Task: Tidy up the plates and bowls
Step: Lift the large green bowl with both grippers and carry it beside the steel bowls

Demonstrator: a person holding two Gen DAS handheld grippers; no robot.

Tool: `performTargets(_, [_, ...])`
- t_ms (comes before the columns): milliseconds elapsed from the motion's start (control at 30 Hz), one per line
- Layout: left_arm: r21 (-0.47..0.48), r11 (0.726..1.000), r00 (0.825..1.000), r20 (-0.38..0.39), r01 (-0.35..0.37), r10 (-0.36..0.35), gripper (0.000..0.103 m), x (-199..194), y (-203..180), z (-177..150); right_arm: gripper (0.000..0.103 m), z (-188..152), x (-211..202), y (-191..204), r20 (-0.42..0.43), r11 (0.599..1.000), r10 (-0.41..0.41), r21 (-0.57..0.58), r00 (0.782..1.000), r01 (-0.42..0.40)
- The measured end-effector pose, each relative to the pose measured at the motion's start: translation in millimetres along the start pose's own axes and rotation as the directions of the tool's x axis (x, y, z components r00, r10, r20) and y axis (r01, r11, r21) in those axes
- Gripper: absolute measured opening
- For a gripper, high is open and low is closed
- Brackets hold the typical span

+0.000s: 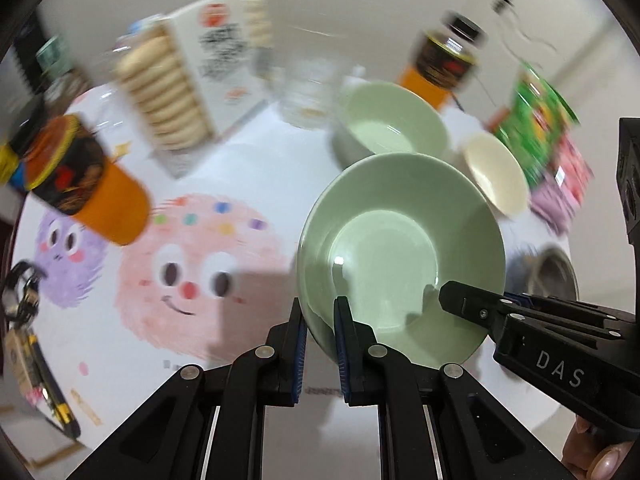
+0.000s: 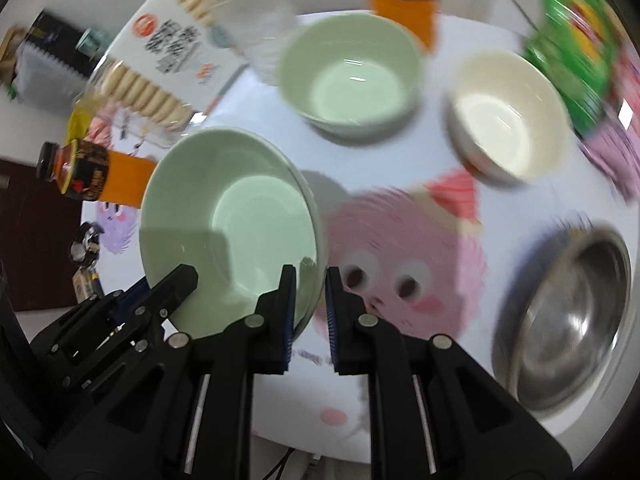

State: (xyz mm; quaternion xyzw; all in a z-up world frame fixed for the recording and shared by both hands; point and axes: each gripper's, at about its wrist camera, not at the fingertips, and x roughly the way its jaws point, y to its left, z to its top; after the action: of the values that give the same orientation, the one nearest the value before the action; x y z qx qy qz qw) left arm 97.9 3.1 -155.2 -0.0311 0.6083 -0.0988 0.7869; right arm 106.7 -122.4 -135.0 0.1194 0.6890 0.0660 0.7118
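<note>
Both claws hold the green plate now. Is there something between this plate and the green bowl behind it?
Nothing visible stands between them. The green plate, gripped at opposite rims by the left claw and right claw, faces the green bowl across bare tablecloth. The cream bowl sits off to the side.

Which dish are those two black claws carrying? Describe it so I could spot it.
Look above the white cartoon tablecloth. The green plate hangs there, pinched at opposite rim edges by the left gripper and right gripper. Unlike the green bowl and cream bowl, it's wide and shallow.

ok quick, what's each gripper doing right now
left gripper: shut on the rim of the pale green ceramic plate.
right gripper: shut on the same plate's opposite rim.
</note>
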Motion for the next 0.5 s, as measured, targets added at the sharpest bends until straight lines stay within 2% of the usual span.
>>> performTargets(233, [0.179,0.983,0.998,-0.046,0.045,-0.038,0.013,6.7,-48.0,-18.7,0.017,-41.7,-12.7,-49.0,0.041,0.983,-0.036,0.181,0.998,0.028])
performTargets(367, [0.242,0.969,0.997,-0.061,0.055,-0.041,0.013,11.2,-64.5,-26.8,0.017,-56.9,-17.5,-67.8,0.046,0.97,-0.045,0.24,0.998,0.032])
performTargets(500, [0.265,0.962,0.997,-0.073,0.058,-0.04,0.013,15.1,-70.9,-32.3,0.017,-65.0,-19.2,-78.4,0.047,0.962,-0.046,0.27,0.998,0.032])
